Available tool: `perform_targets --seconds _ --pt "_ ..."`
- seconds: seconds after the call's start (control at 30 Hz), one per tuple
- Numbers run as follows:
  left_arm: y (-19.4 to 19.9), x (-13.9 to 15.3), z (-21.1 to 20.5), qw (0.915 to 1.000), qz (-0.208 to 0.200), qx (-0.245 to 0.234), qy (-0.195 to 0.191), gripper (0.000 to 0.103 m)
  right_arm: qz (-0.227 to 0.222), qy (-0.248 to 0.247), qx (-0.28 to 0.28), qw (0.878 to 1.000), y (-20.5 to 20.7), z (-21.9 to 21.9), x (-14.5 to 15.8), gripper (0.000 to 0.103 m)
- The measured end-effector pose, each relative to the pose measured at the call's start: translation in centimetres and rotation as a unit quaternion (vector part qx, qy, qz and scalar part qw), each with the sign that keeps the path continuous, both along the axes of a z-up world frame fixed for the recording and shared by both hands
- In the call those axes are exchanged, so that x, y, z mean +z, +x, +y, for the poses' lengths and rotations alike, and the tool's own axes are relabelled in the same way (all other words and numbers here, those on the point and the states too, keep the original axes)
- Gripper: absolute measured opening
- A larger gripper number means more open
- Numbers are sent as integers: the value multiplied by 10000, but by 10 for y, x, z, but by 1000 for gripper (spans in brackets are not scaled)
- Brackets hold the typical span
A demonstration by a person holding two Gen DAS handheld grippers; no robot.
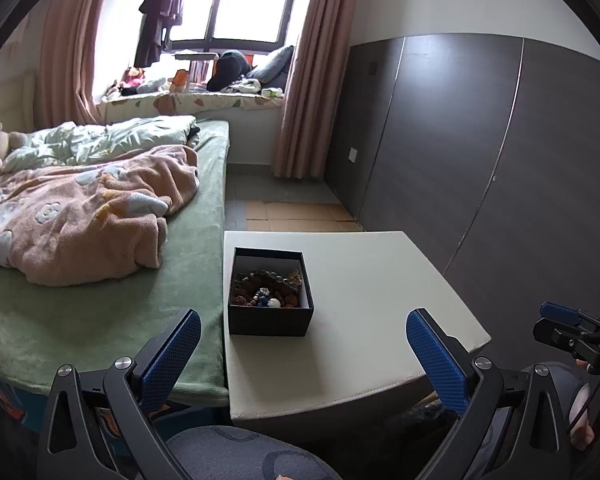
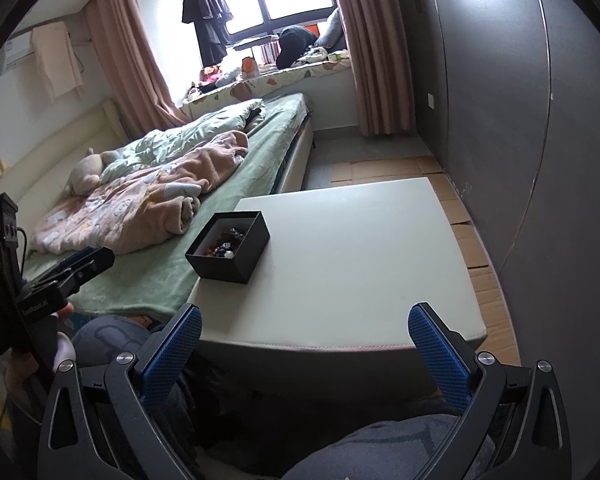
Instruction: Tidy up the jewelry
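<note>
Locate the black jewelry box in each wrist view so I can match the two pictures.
Left wrist: the box sits low and centre, at the white table's left edge beside the bed, open, beads inside.
Right wrist: the box sits left of centre, at the table's near-left corner, seen at an angle.
Shared landmark: the pink blanket on the bed, left of the box in both.

A white table (image 1: 364,280) carries one black jewelry box (image 1: 270,294).
</note>
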State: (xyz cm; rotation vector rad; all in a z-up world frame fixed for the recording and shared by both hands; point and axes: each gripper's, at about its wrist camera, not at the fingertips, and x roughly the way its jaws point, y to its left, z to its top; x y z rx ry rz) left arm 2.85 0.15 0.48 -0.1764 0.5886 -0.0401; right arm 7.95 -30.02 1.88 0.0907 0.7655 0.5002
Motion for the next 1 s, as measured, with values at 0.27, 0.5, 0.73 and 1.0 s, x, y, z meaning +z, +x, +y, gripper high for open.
perform_targets --seconds 0.27,0.5,0.73,1.0 --pt "1 -1 -4 9999 10 -30 141 103 30 104 -17 9999 0 -3 0 103" --pt "1 -1 -7 9998 14 -10 213 103 60 177 -20 9998 1 -4 -1 103" --pt "-1 0 -9 9996 -11 -10 288 103 75 151 -22 9999 1 -4 -1 103" --pt "-1 1 -11 9993 -35 -29 361 103 51 114 -47 9999 0 -1 -1 103"
